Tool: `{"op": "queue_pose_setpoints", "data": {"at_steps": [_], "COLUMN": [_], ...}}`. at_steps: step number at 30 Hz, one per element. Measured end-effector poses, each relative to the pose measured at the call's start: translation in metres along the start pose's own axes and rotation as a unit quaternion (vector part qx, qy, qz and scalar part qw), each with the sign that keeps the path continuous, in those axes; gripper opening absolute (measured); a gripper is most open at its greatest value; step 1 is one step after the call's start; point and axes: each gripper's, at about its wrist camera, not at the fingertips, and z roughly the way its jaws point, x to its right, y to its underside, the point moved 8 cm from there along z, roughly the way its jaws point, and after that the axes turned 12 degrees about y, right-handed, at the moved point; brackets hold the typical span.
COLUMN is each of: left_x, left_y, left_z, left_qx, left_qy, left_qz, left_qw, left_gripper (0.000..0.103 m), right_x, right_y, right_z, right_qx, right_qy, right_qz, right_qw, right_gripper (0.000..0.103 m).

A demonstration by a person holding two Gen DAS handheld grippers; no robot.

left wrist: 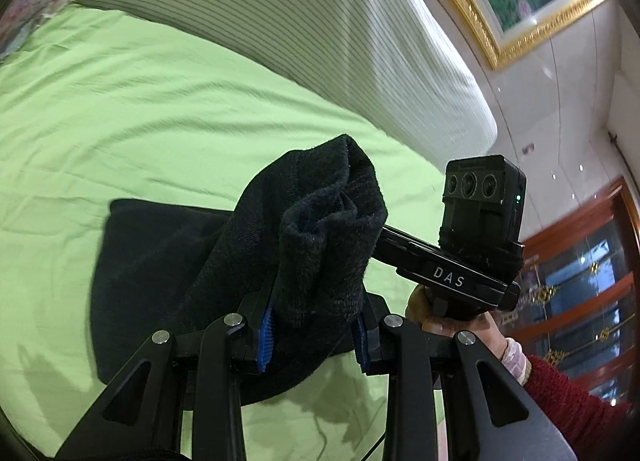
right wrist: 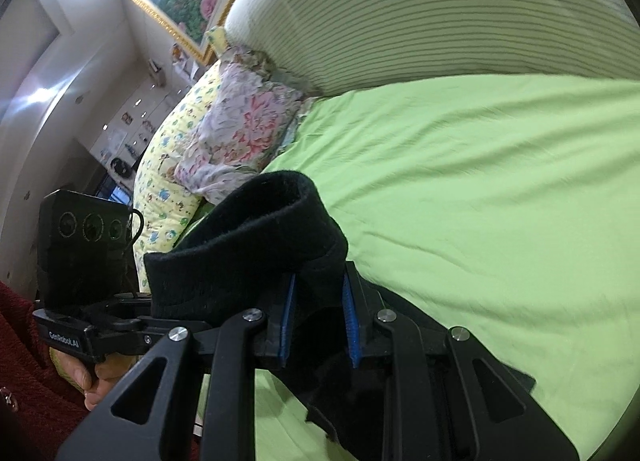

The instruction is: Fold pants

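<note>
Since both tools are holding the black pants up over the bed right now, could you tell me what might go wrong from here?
1. The left tool pinches a thick bunched wad of the black pants; layers could slip out unevenly and spoil the fold.
2. The right tool grips near a rolled edge, so the cloth may land twisted.
3. The rest of the pants drags on the green sheet, which already shows wrinkles and might ruck up.

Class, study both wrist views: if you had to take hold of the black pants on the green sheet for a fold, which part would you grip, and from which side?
Grip the thick rolled edge of the black pants, probably coming from the near side, as the left gripper and right gripper do. That bunched hem stands up off the green sheet, giving the pads cloth to close on, while the rest lies flat.
</note>
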Motion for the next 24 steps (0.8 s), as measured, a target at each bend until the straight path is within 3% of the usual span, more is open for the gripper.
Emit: {"op": "queue_pose_setpoints", "data": {"at_steps": [3,6,19,24], "left_x": [0.003,0.001,-0.001,0.0], "left_y": [0.005,0.015,0.025,0.036], "left_z": [0.017,0.038,0.093,0.118], "left_qx": [-0.017,-0.036,-0.081,-0.115], "left_qy": [-0.003,-0.012,-0.027,-0.017], "left_qz": [0.011,0.013,0.029,0.029], "left_qw": [0.9998,0.9992,0.9959,0.9928], "left_gripper": [0.03,0.03,0.031,0.049], "right_x": [0.013,0.025,0.063,0.075], "right_y": [0.008,0.015,0.044,0.06], "right_z": [-0.004,-0.008,-0.02,-0.027], "right_qx": [0.0,-0.001,-0.004,-0.002], "right_qy": [0.009,0.013,0.043,0.071], "right_qz": [0.014,0.025,0.087,0.132], "right_qw": [1.0,1.0,0.995,0.989], "right_gripper": [0.022,0.013,0.012,0.013]}}
